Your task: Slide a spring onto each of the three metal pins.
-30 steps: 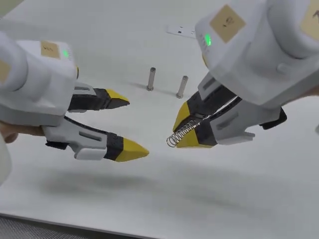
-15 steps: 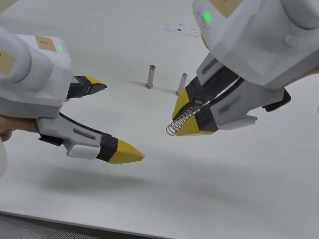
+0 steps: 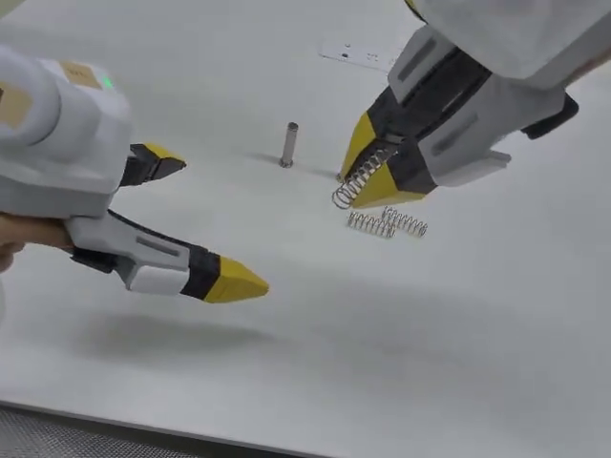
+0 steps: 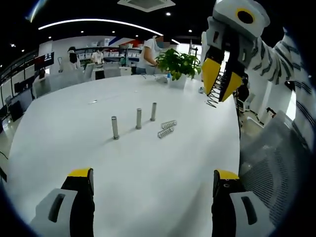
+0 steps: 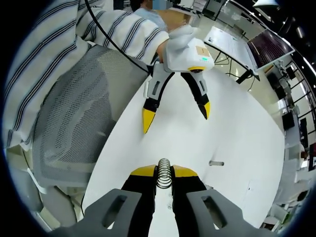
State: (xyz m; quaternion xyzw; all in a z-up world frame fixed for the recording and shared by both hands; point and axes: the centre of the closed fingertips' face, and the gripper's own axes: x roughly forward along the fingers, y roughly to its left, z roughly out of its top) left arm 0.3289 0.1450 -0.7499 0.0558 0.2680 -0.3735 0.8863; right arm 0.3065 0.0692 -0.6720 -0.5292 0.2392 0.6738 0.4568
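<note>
Right gripper (image 3: 369, 175) pinches a spring (image 3: 351, 184) near the pins (image 4: 138, 118).
The spring juts from its tips, in the air over two loose springs (image 3: 387, 224) lying just beside the three upright pins, well in from the worktop's (image 3: 430, 363) edges. Left gripper (image 3: 206, 222) hangs spread wide, apart.

The right gripper (image 3: 370, 174) lifts toward the bench's far edge, the spring (image 3: 355, 181) still pinched at its tips, and its yellow tip now hides the right-hand pin. Two loose springs (image 3: 387, 223) come into sight on the bench below it. The left gripper (image 3: 218, 224) spreads its jaws wider.
</note>
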